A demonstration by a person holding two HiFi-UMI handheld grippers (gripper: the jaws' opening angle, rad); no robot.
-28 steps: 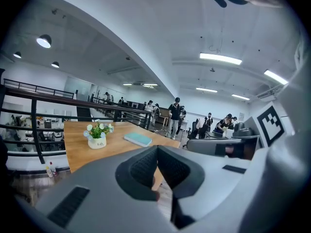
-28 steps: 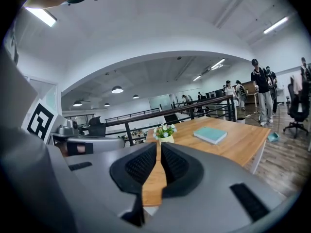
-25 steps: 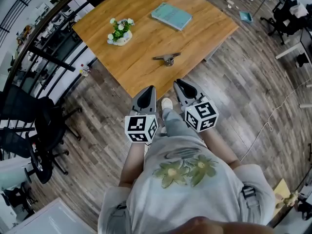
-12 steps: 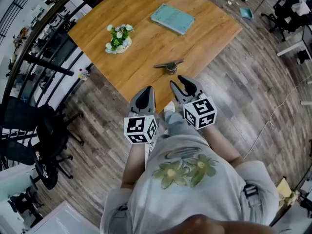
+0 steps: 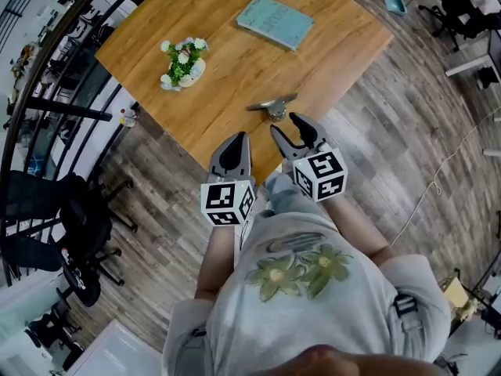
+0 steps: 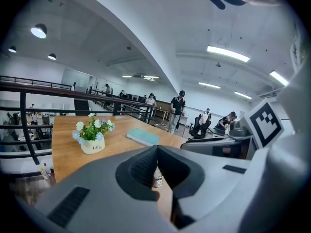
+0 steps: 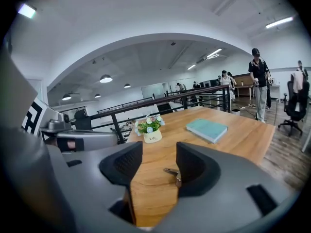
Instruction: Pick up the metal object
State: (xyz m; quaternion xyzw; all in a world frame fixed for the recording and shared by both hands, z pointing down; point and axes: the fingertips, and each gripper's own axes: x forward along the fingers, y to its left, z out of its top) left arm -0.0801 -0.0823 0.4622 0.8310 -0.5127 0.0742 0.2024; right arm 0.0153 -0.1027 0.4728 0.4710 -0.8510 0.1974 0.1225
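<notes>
The metal object (image 5: 273,106), a small grey piece with a flat arm, lies near the front edge of the wooden table (image 5: 235,61). My right gripper (image 5: 286,127) hovers just short of it, and its jaws are opening with nothing between them. In the right gripper view the metal object (image 7: 172,173) shows ahead through the gap of the right gripper (image 7: 159,162), partly hidden by the right-hand jaw. My left gripper (image 5: 237,141) hangs over the table's edge to the left. Its jaws meet in the left gripper view, where the left gripper (image 6: 156,150) holds nothing.
A white pot of flowers (image 5: 178,63) and a teal book (image 5: 274,20) sit farther back on the table. Black office chairs (image 5: 78,233) and a dark railing (image 5: 55,108) stand to the left. Several people (image 6: 179,108) stand beyond the table.
The person has stepped closer to the table. The right gripper moved forward toward the metal object and its jaws parted from shut. The left gripper stayed shut.
</notes>
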